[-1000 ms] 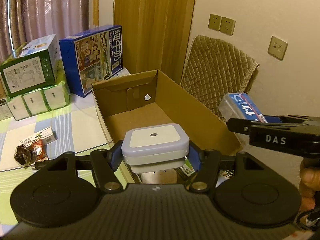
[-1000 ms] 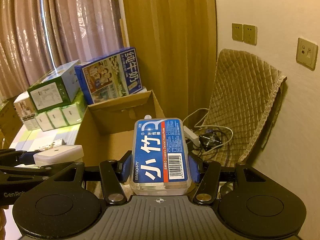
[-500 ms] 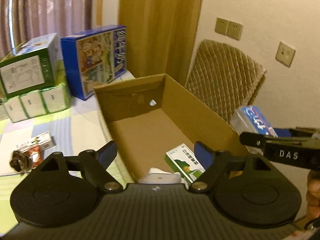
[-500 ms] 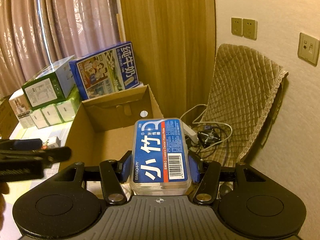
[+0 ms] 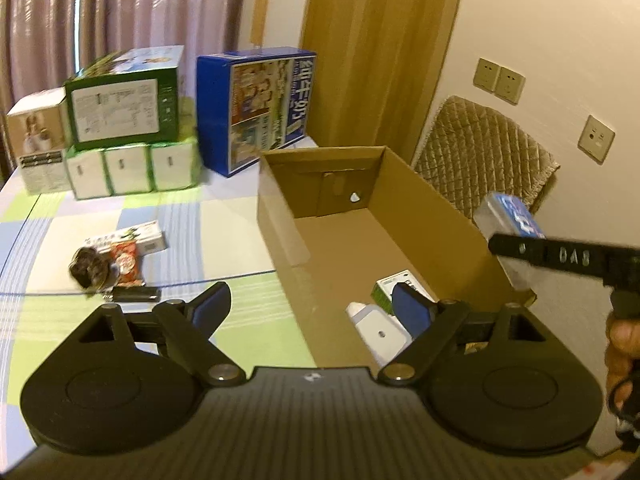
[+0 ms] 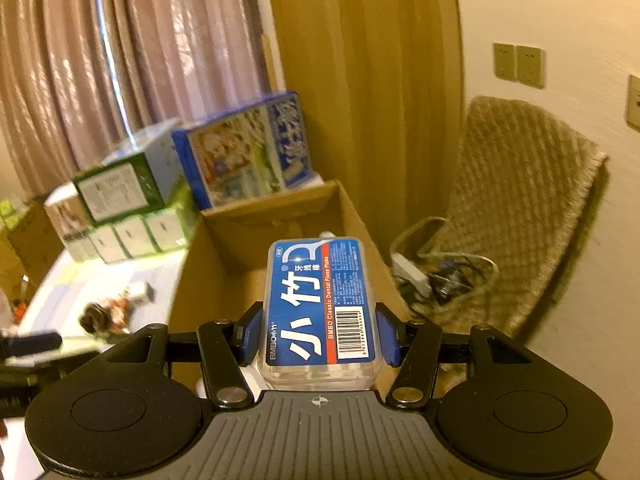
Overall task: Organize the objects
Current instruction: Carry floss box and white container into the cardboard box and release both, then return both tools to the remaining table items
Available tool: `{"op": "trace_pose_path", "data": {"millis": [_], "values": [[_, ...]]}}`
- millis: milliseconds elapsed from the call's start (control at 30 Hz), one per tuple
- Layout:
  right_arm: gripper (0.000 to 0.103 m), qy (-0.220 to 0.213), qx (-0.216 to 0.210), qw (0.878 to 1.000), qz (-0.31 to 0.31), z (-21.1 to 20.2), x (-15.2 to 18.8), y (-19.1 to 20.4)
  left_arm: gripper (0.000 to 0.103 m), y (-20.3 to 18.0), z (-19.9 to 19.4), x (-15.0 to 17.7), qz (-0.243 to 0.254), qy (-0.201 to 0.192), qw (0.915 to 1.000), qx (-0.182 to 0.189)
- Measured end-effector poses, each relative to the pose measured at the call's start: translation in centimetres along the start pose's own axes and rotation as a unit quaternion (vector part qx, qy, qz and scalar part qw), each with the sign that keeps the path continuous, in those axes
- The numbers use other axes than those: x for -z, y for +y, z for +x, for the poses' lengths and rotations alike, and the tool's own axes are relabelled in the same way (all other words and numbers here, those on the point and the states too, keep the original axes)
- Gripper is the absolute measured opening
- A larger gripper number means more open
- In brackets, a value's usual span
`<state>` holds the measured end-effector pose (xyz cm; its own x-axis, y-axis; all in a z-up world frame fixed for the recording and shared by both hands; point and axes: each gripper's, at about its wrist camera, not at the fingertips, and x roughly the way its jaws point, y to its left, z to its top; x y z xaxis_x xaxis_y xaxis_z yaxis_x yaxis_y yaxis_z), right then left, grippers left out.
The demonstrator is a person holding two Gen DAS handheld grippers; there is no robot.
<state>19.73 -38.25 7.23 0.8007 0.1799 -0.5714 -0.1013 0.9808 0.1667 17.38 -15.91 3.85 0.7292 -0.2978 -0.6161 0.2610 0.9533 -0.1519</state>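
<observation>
White plug-in light (image 5: 380, 330) & green pkt (image 5: 386, 294) in cardboard box (image 5: 440, 204); L claw (image 5: 312, 306) apart/empty, R claw (image 6: 318, 332) clamped on floss case (image 6: 320, 308), snacks (image 5: 116, 256) left of box.

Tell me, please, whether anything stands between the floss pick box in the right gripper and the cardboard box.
Nothing visible does. The floss pick box, shut in the right gripper, sits by the open-topped cardboard box, whose far floor is bare.

Your left gripper (image 5: 312, 304) and right gripper (image 6: 318, 330) have black linkages, blue pads, silver screws; white "DAS" lettering at three o'clock.
</observation>
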Motion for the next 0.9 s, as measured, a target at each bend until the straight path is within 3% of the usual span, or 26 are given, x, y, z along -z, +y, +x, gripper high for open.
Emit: {"op": "trace_pose_path", "data": {"millis": [100, 533, 900], "values": [[0.094, 0.006, -0.014, 1.000, 0.012, 0.8, -0.3, -0.1, 0.085, 0.7, -0.4, 0.4, -0.006, 0.002, 1.0000, -0.005], [0.095, 0.013, -0.010, 0.999, 0.032, -3.3, 2.3, 0.5, 0.088, 2.7, -3.4, 3.2, -0.008, 0.006, 0.9997, -0.023], [0.101, 0.005, -0.033, 0.999, 0.015, -7.2, 4.3, 4.9, 0.093, 5.0, -7.4, 4.6, -0.021, -0.006, 0.9989, -0.041]]}}
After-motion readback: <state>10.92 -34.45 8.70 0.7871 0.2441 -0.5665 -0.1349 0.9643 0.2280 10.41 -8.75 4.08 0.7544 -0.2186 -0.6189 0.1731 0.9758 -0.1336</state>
